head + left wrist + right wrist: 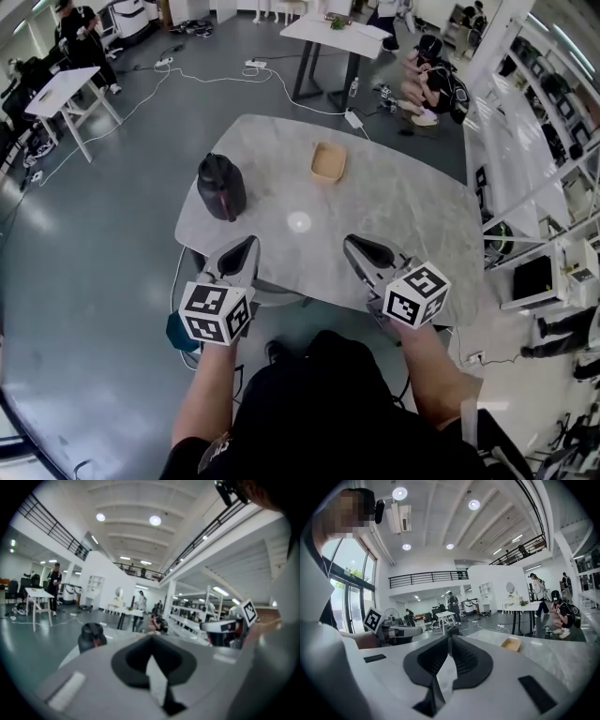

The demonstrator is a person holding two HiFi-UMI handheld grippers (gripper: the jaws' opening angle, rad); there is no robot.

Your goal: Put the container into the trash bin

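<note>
A shallow tan container (328, 161) lies on the far side of the marble table (412, 216); in the right gripper view the container (511, 643) sits ahead to the right. A black trash bin (221, 186) stands upright on the table's left part and shows in the left gripper view as trash bin (91, 637). My left gripper (251, 242) hovers over the near table edge, just right of and nearer than the bin, jaws shut and empty. My right gripper (349, 241) is level with it over the near edge, well short of the container, jaws together with nothing between them.
Grey floor surrounds the table, with white cables (187, 80) trailing across it. White tables (66, 89) stand at far left and a dark-legged one (333, 33) behind. A seated person (433, 84) and white shelving (544, 159) are at the right.
</note>
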